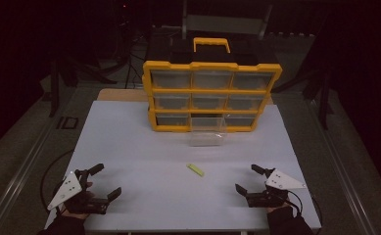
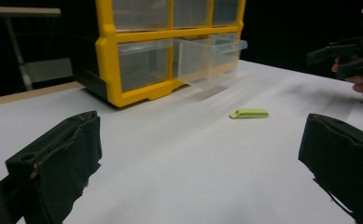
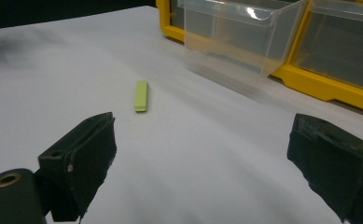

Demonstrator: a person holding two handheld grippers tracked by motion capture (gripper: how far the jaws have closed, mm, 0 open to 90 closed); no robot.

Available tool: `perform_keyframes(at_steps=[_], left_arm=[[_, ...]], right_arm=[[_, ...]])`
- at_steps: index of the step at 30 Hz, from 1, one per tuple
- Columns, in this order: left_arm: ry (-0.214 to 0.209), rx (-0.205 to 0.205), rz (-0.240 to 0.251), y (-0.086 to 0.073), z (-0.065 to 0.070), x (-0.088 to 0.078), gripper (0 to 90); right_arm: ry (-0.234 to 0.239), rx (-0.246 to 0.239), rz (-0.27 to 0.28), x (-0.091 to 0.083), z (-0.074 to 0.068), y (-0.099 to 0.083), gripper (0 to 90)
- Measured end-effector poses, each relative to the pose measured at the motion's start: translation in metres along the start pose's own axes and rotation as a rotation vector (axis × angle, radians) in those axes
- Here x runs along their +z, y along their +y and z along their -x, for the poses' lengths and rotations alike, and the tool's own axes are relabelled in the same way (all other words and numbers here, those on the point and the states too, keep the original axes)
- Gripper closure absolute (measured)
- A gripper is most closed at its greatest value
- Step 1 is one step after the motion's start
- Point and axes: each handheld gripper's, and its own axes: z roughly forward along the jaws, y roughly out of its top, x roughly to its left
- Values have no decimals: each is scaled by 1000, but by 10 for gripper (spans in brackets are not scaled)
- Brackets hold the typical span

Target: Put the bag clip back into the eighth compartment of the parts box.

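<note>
A small green bar [image 1: 195, 169] lies on the white table [image 1: 129, 142], at six o'clock from a clear drawer [image 1: 206, 131] pulled out of the yellow organiser [image 1: 211, 95]. Left gripper [image 1: 101, 185] and right gripper [image 1: 245, 178] rest near the front edge, jaws spread and empty. Likely next: reach in, pinch the bar, drop it in the drawer. No writing legible.

Yellow drawer cabinet [image 1: 211, 93] with one clear drawer [image 1: 207, 131] pulled out, on white table [image 1: 129, 147].

legible markings: none. no text, label, brand or number can be read on any item.
</note>
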Motion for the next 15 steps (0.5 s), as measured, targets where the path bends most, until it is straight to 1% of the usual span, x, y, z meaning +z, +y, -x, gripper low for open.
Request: perform_keyframes(at_steps=[1, 2, 4, 9, 10, 11, 13, 15], left_arm=[[0, 0, 0, 0, 0, 0, 3], [12, -16, 14, 0, -1, -1, 3], [12, -20, 22, 1, -1, -2, 3], [17, -9, 11, 1, 0, -1, 3], [29, -6, 3, 1, 0, 0, 3], [29, -6, 3, 1, 0, 0, 3], [47, -13, 0, 0, -1, -1, 3], [51, -16, 1, 0, -2, -1, 3]], right_arm=[[2, 2, 0, 0, 0, 0, 79], [5, 5, -2, 1, 0, 1, 79], [2, 6, -7, 2, 0, 1, 79], [-10, 12, -15, -1, 1, 0, 79], [-2, 23, -16, -2, 2, -1, 79], [-3, 24, -17, -2, 2, -1, 76], [7, 25, -24, -2, 2, -2, 75], [7, 27, -25, -2, 3, -2, 75]])
